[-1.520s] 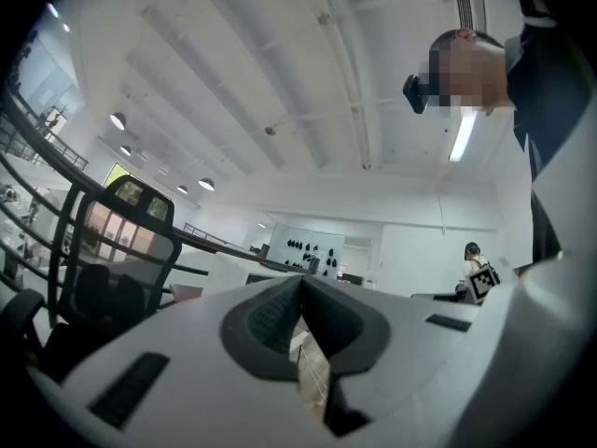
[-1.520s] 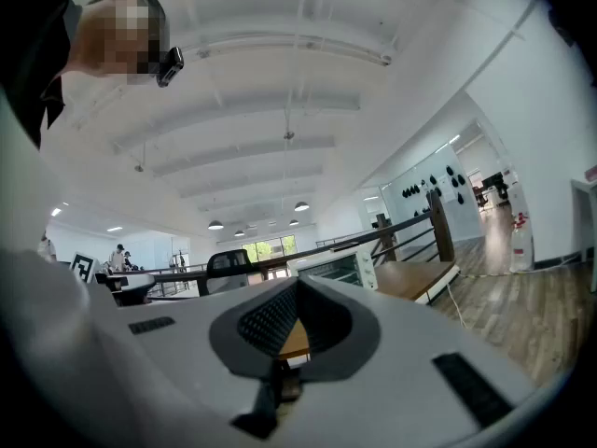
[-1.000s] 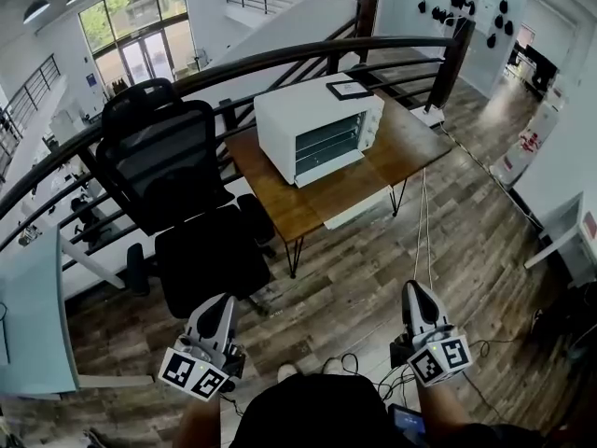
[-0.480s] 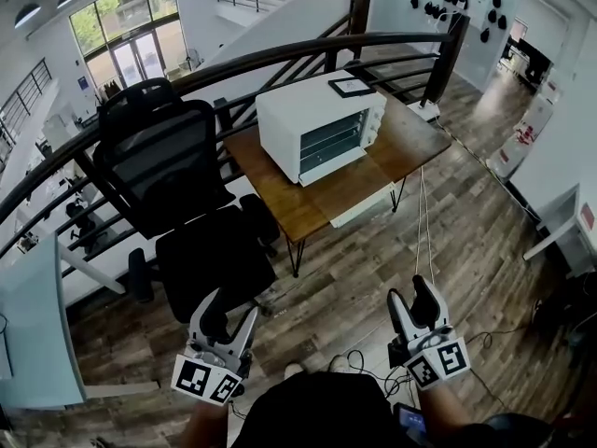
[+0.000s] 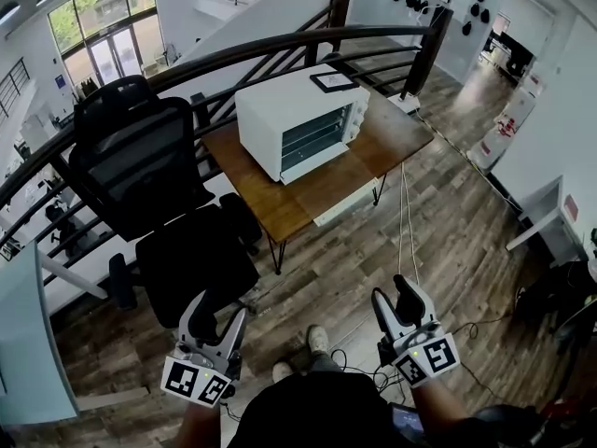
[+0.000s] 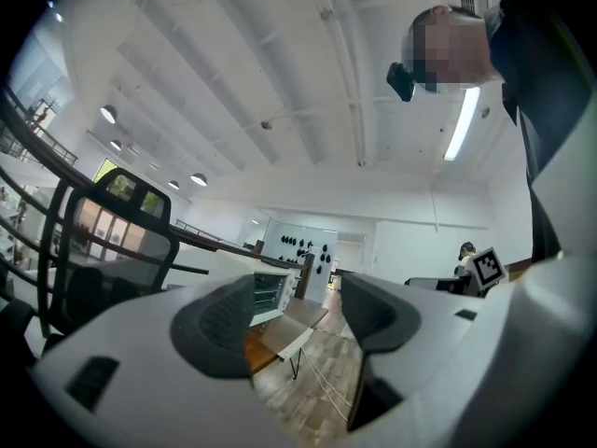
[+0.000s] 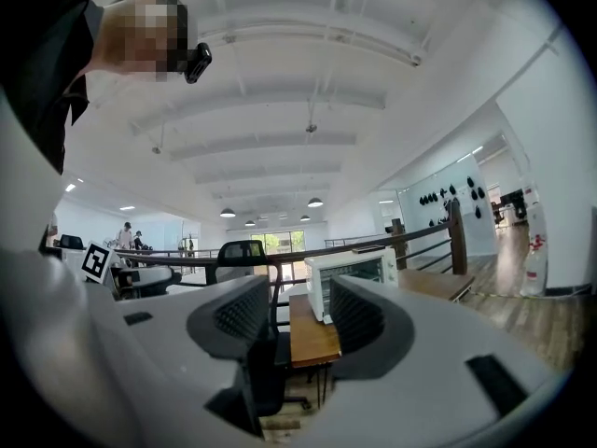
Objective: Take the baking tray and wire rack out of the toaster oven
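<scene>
**Claws spread and empty, toaster oven well apart on the counter**

Left claw (image 5: 216, 308) has just been opening. Its jaws stand wide, with nothing between them. The right claw (image 5: 392, 289) has just been closing a little, yet its jaws also stand well apart and hold nothing. Both claws are held low, close to the person's body, over the wooden floor (image 5: 373, 250). The white toaster oven (image 5: 297, 124) sits on the brown counter (image 5: 359, 168) beside a dark curved railing (image 5: 280, 52), well apart from both claws. Its glass door is shut and faces the person; what lies behind the glass cannot be made out. A flat dark-framed thing (image 5: 333, 81) lies on the oven's top. A black office chair (image 5: 140, 161) stands just beside the counter, on the left claw's side.
</scene>
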The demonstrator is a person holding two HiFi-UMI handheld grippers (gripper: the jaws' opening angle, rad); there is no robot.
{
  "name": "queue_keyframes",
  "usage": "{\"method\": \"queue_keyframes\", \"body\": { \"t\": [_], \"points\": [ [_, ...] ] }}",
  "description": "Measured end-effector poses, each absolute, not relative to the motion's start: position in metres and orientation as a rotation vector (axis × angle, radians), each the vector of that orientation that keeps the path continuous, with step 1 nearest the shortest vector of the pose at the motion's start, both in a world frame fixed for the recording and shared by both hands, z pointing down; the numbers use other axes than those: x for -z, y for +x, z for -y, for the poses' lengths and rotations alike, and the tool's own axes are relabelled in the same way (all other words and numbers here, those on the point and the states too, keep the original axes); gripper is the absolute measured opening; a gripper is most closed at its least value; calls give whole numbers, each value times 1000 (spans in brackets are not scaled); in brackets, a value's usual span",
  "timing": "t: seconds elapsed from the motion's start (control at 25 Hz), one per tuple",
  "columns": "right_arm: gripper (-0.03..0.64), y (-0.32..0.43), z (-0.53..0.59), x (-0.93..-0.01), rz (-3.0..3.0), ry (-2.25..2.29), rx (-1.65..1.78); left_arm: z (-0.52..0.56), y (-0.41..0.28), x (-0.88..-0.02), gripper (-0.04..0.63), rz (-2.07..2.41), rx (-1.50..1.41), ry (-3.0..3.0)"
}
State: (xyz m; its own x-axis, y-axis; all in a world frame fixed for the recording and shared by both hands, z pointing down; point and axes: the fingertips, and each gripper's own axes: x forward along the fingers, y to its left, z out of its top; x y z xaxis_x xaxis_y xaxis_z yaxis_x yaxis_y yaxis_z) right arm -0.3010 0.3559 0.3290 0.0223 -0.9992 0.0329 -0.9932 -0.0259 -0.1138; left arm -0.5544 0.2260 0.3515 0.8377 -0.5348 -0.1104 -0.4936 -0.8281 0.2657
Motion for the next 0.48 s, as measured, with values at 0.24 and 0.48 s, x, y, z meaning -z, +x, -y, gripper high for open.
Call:
{"method": "queue_keyframes", "body": {
  "t": [0.24,0.48],
  "points": [
    [192,-276,-327,-334,-2171,-2201,133,-201,-531,-356,285,807,239,2816],
    [183,-244,-269,-345,-2269,-2178,68,-168,-501,-350,284,875,216,2839]
  ]
}}
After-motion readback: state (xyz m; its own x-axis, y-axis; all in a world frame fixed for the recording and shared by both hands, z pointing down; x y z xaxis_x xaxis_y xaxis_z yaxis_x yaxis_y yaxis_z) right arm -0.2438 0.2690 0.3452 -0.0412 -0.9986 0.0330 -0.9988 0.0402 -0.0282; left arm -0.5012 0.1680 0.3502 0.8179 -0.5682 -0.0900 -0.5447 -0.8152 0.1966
